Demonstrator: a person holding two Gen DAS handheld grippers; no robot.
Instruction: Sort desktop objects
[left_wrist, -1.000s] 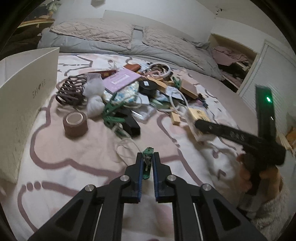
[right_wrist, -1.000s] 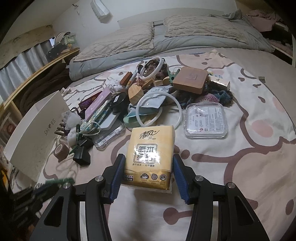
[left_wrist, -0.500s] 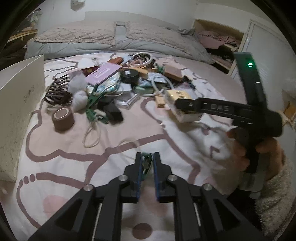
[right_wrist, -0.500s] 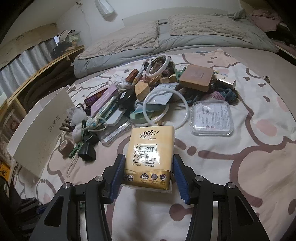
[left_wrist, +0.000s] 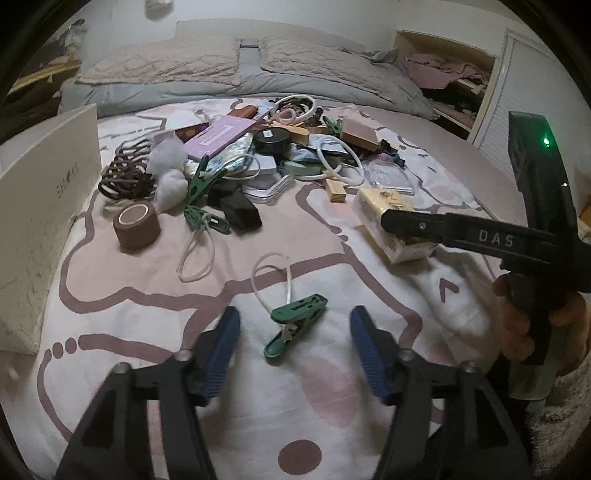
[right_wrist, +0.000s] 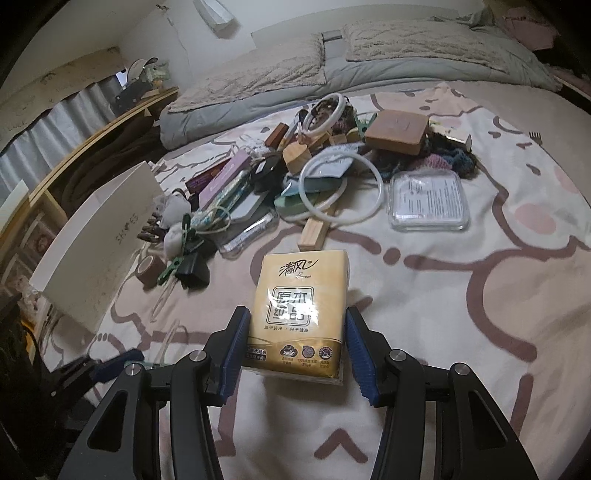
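My left gripper (left_wrist: 294, 334) is open. A green clothes peg (left_wrist: 295, 323) with a white cord loop lies on the bedspread between its spread jaws, free of them. My right gripper (right_wrist: 295, 341) is shut on a yellow tissue pack (right_wrist: 300, 312) and holds it above the bedspread. The tissue pack (left_wrist: 391, 221) and the right gripper's black arm also show at the right of the left wrist view. A pile of mixed objects (left_wrist: 258, 162) lies further up the bed.
A white box (left_wrist: 40, 206) stands at the left. A brown tape roll (left_wrist: 136, 227), black hair ties (left_wrist: 125, 173), more green pegs (left_wrist: 203, 177), white rings (right_wrist: 341, 188) and a clear plastic case (right_wrist: 428, 201) lie about. Pillows (left_wrist: 236, 62) are at the back.
My left gripper opened and let go of the green peg, which now lies on the bedspread. The right gripper, still holding the tissue pack, drew back from the pile.
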